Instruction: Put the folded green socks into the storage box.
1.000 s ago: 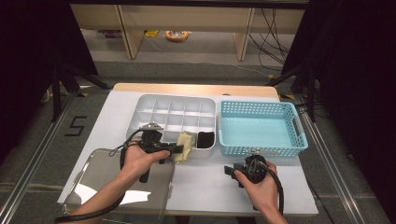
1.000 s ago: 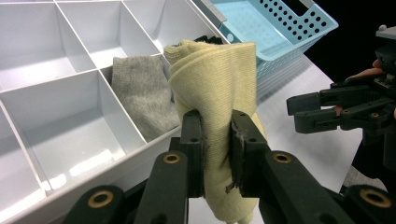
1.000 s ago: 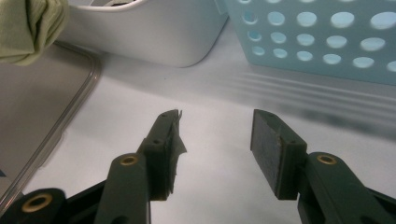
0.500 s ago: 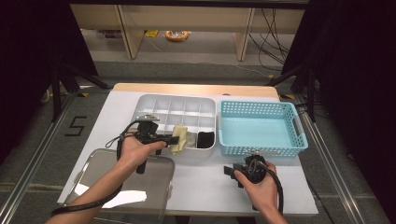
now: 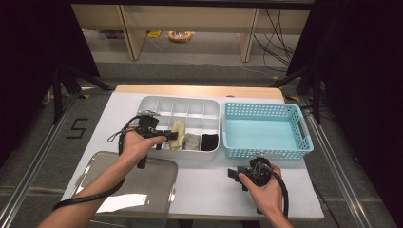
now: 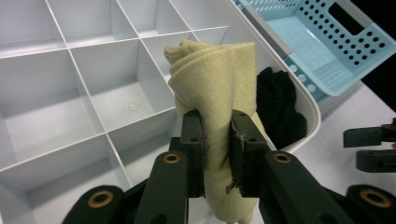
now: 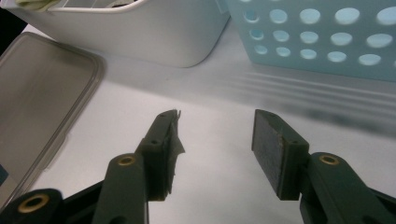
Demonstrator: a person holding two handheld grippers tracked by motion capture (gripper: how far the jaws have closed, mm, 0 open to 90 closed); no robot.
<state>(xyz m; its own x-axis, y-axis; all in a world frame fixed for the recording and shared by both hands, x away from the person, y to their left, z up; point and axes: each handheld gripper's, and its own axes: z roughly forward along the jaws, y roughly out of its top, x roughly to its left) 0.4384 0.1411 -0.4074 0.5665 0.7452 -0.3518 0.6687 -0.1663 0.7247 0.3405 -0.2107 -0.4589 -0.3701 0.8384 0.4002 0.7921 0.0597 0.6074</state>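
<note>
I had my left jaws clamped on the rolled pale-yellow knitted cloth, pads pressing both sides of its lower half. Over the last second I had carried it a short way toward the left side of the white plastic divided organiser box, so the roll now hung over the box's front row, just left of the compartment holding a grey cloth bundle, with a black cloth bundle one cell further right against the box's rounded end wall. From the left gripper view the cell below and beside the roll looked vacant, so I judged I was lining it up for that free compartment; the drop was not yet made. My right jaws stood wide apart with nothing between them, resting in place over the white table in front of the box's right corner, near the light-blue perforated plastic basket. The clear grey plastic lid lay flat on the table in front of the box's left end
</note>
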